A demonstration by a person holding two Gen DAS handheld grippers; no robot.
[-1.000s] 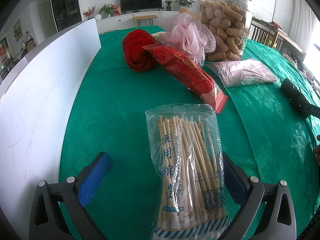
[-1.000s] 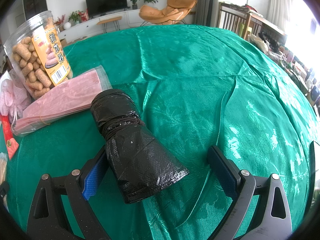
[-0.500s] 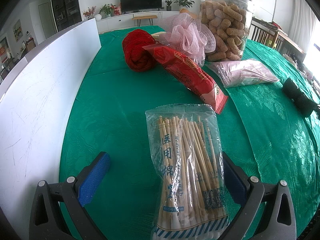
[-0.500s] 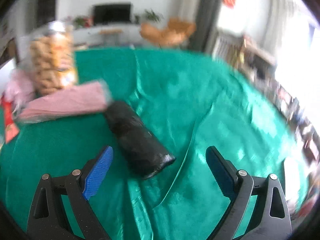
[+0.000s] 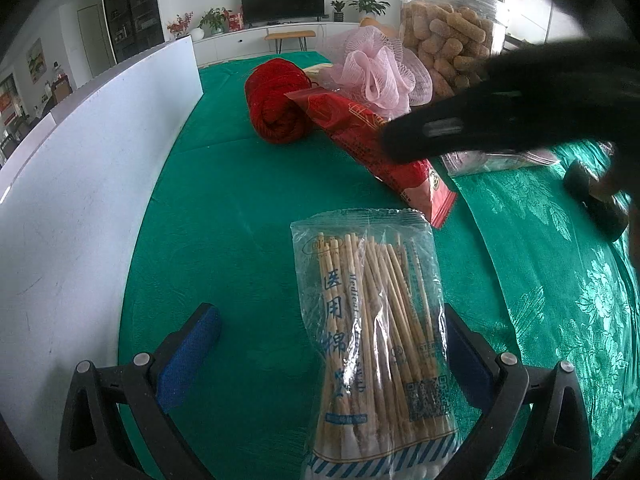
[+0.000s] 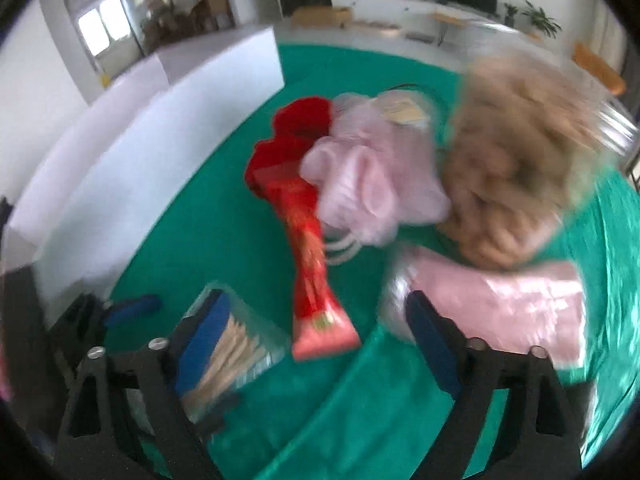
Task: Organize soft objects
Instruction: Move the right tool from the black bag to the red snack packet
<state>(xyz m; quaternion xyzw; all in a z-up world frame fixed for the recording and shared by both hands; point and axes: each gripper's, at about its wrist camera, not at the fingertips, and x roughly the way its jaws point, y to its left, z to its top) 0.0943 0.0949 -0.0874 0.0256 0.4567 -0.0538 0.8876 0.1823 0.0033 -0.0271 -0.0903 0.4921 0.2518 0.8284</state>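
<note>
A red yarn ball point(image 5: 276, 104), a pink mesh pouf point(image 5: 376, 68) and a red snack packet point(image 5: 380, 152) lie on the green tablecloth point(image 5: 240, 216). My left gripper point(image 5: 332, 344) is open, low over the cloth, with a clear bag of cotton swabs point(image 5: 376, 332) lying between its jaws. My right gripper point(image 6: 316, 336) is open and empty, in the air above the red packet point(image 6: 312, 264) and pouf point(image 6: 368, 184); its view is blurred. Its dark body point(image 5: 500, 116) crosses the left wrist view. The yarn ball point(image 6: 296, 132) lies beyond.
A clear jar of brown snacks point(image 5: 448, 36) stands behind the pouf. A pink plastic bag point(image 6: 500, 300) lies beside it. A black bag roll point(image 5: 596, 200) lies at the right. A white board point(image 5: 80, 184) stands along the table's left side.
My right gripper has left the black roll, risen and swung left over the red packet and pouf. It now crosses the left wrist view. The left gripper has not moved.
</note>
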